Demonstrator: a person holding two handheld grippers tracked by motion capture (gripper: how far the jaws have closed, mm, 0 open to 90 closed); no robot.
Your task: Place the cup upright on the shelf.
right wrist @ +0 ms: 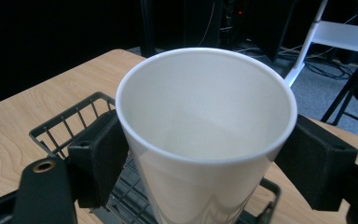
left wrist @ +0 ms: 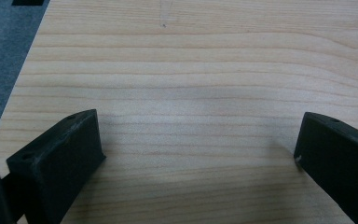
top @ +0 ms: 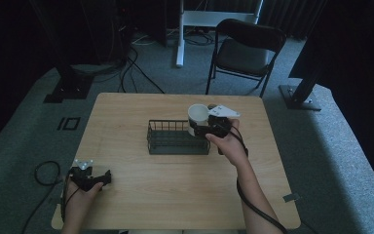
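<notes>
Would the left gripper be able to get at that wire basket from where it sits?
Probably yes. The left gripper is open at the table's near corner, with bare wood between it and the basket.

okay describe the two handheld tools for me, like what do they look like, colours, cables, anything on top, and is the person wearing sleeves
Both are black. The left tool and the right tool each carry a pale grey three-cornered plate on top and trail a black cable. In the gripper views, each tool ends in two blocky black jaws with small round holes. The person's forearms are bare, no sleeves in view.
</notes>
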